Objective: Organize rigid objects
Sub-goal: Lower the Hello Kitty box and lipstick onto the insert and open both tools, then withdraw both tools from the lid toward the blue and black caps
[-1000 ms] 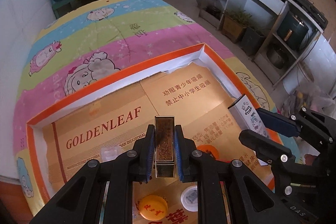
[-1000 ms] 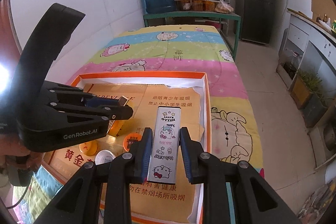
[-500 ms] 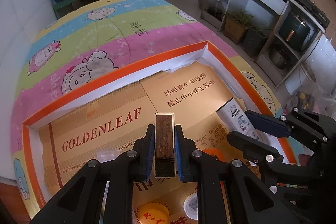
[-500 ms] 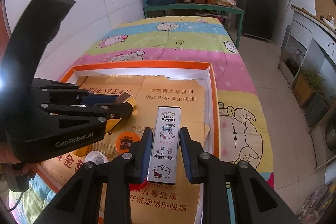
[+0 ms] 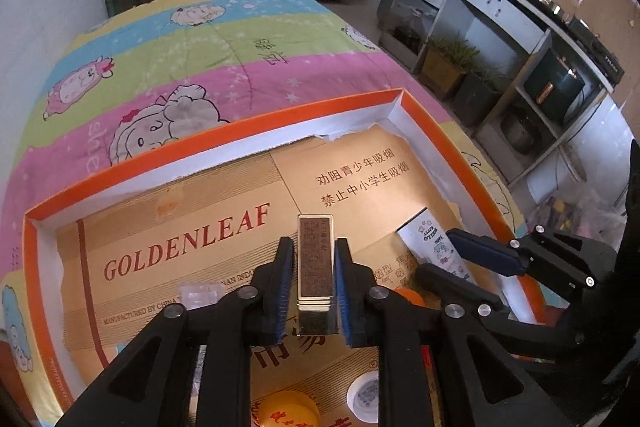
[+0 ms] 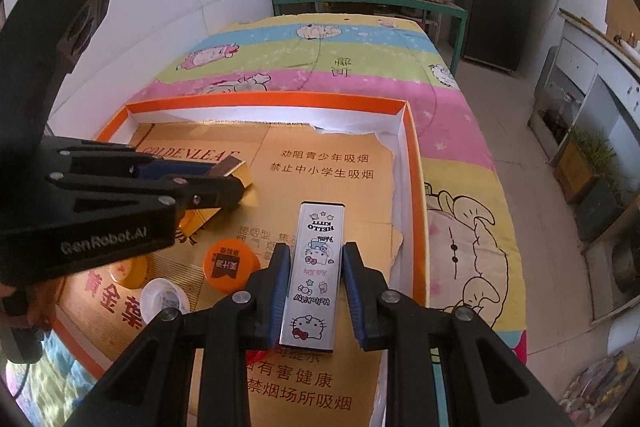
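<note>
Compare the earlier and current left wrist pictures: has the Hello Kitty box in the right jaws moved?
Yes. The Hello Kitty box has shifted left, away from the tray's orange right rim, and now shows over the cardboard lining.

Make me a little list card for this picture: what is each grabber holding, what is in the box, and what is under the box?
left gripper: shut on the gold block
right gripper: shut on the Hello Kitty case
box: orange tray lined with gold cardboard
loose in the tray: orange cap, white cap, yellow cap
under the tray: striped cartoon blanket
</note>
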The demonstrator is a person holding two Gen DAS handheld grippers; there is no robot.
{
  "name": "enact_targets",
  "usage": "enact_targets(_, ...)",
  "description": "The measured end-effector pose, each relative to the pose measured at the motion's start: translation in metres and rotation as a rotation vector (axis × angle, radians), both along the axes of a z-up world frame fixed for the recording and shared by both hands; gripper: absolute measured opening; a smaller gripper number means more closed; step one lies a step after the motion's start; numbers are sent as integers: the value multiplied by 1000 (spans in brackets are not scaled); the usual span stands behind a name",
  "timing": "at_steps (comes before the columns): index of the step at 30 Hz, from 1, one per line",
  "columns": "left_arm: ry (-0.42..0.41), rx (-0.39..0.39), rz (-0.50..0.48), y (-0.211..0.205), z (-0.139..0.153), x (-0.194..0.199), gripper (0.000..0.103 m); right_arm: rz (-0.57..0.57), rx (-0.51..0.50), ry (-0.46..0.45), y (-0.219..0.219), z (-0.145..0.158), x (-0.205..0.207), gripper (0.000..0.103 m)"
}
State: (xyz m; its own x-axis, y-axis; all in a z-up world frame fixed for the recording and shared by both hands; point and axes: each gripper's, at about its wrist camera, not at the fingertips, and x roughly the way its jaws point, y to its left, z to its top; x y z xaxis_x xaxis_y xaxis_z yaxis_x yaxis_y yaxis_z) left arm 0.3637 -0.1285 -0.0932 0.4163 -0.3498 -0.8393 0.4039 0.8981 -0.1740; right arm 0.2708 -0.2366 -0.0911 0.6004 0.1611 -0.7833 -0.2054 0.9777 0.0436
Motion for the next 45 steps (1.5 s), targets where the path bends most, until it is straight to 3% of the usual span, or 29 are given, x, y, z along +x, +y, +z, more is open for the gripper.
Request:
enact_targets(3, -6, -3, 2, 1, 1, -2, 52, -1, -8, -6, 1, -1, -1, 27)
enact_targets(4, -6, -2, 2, 1, 1, -2, 52, -2, -8, -7, 1, -1, -1, 28)
enact_targets(9, -26, -9, 15, 4, 6, -10, 52, -2, -2, -27, 1, 4, -6, 42)
enact_targets(23, -85, -32, 55, 21, 27, -44, 52, -16, 6, -71, 5, 20, -23, 42)
enact_targets(29, -150, -41, 93, 34, 43, -74, 52, -25, 33, -77, 6, 26, -39, 43)
enact_targets(45, -211, -107, 160, 68, 63, -148, 52, -33, 67, -117, 21, 47, -93, 42)
